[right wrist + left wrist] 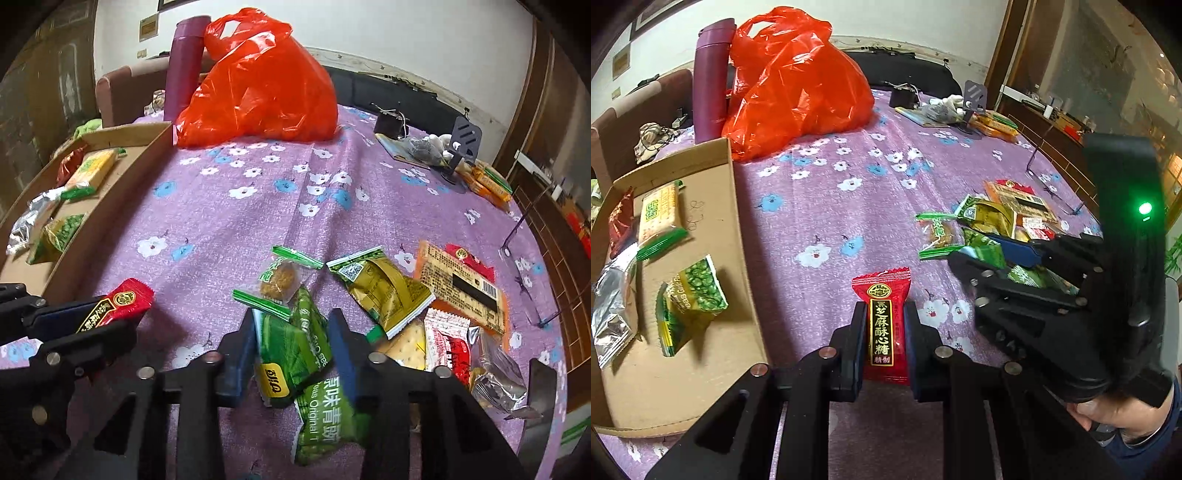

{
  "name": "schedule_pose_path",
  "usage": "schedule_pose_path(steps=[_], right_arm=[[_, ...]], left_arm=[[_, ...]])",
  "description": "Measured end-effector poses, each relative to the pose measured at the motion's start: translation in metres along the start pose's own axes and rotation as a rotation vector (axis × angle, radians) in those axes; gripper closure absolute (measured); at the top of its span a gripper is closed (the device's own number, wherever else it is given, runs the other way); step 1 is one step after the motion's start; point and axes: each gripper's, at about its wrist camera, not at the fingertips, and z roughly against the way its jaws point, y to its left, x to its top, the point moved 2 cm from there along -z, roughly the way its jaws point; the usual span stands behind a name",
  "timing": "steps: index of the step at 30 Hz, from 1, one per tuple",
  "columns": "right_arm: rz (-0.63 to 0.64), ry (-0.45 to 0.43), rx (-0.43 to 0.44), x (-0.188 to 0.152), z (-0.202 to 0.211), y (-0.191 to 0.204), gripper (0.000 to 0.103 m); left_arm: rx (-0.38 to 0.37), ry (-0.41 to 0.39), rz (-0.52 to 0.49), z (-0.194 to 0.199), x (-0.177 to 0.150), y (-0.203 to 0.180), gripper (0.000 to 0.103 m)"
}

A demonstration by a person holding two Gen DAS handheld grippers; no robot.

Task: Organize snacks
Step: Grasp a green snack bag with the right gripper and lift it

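My left gripper [884, 314] is shut on a red candy packet [882, 332] with gold lettering, held just above the purple flowered cloth beside the cardboard box [738, 258]. The right wrist view shows the same candy [122, 299] at lower left. My right gripper [293, 321] is at the snack pile, its blue pads pressed against both sides of a green pea packet [291, 350]; a second green packet [325, 417] lies under it. A clear-wrapped cookie [279, 278], a gold-green packet [388, 291] and an orange packet [461, 291] lie close by. The box holds a green pea pack [694, 291], a cracker pack [659, 214] and a silver pack [613, 302].
A red plastic bag [798, 85] and a tall purple bottle [711, 81] stand behind the box. A phone stand [975, 99], orange boxes [995, 125] and small clutter sit at the far right. The table edge runs along the right side. A hand [1123, 417] grips the right tool.
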Motion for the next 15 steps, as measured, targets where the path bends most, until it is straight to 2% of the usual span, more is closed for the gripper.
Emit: schedule_pose_path(steps=[6, 9, 13, 15], right_arm=[[-0.063, -0.065, 0.083, 0.006, 0.013, -0.004, 0.071], [-0.091, -0.144, 0.154, 0.011, 0.029, -0.003, 0.071], [-0.133, -0.204, 0.249, 0.015, 0.040, -0.001, 0.071], [-0.192, -0.228, 0.329, 0.016, 0.044, -0.007, 0.070]], left_arm=[[0.006, -0.010, 0.016, 0.003, 0.002, 0.005, 0.085], [0.006, -0.020, 0.026, 0.007, 0.003, 0.008, 0.085], [0.009, -0.031, 0.032, 0.011, 0.005, 0.010, 0.085], [0.010, -0.035, 0.035, 0.013, 0.007, 0.011, 0.085]])
